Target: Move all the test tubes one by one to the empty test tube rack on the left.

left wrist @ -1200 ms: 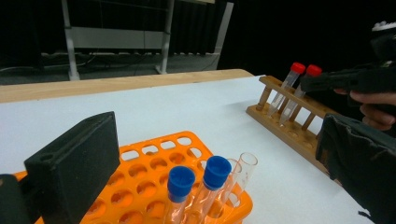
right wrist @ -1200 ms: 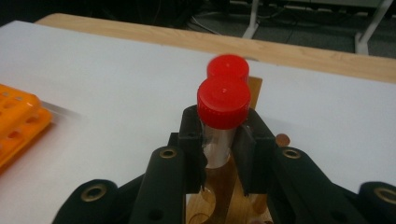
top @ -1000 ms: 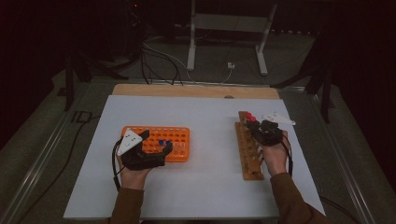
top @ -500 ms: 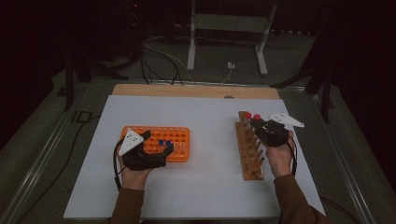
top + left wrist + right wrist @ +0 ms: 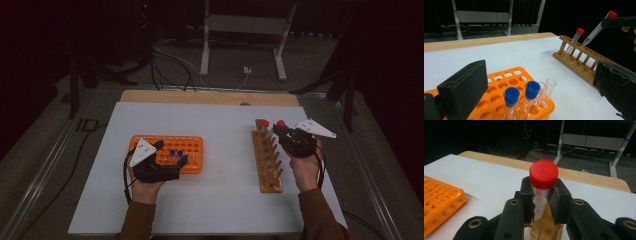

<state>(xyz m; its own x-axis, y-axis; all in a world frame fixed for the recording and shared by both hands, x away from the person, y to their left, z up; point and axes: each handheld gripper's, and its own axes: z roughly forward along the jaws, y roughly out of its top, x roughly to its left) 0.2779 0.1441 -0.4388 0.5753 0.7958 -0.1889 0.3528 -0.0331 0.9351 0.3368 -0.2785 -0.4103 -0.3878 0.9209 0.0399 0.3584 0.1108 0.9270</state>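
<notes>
Right gripper [image 5: 541, 202] clamps red-capped tube [image 5: 543, 182] just below cap, tube tilted above far end of wooden rack [image 5: 266, 160]. Left gripper [image 5: 172, 160] spread wide over orange rack [image 5: 192, 145] holding blue-capped tubes [image 5: 521, 96]. White sheet [image 5: 215, 125] covers wooden table [image 5: 200, 96]. Room dark; metal stand [image 5: 240, 45], floor cables [image 5: 165, 65] dim. Tube's lower tip hidden in right gripper view.

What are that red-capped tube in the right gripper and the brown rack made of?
Tube: see-through, glossy, probably clear plastic, though glass can't be ruled out; its red cap looks like ridged matte plastic. Rack: seemingly wood, by its warm brown colour and dull finish.
</notes>
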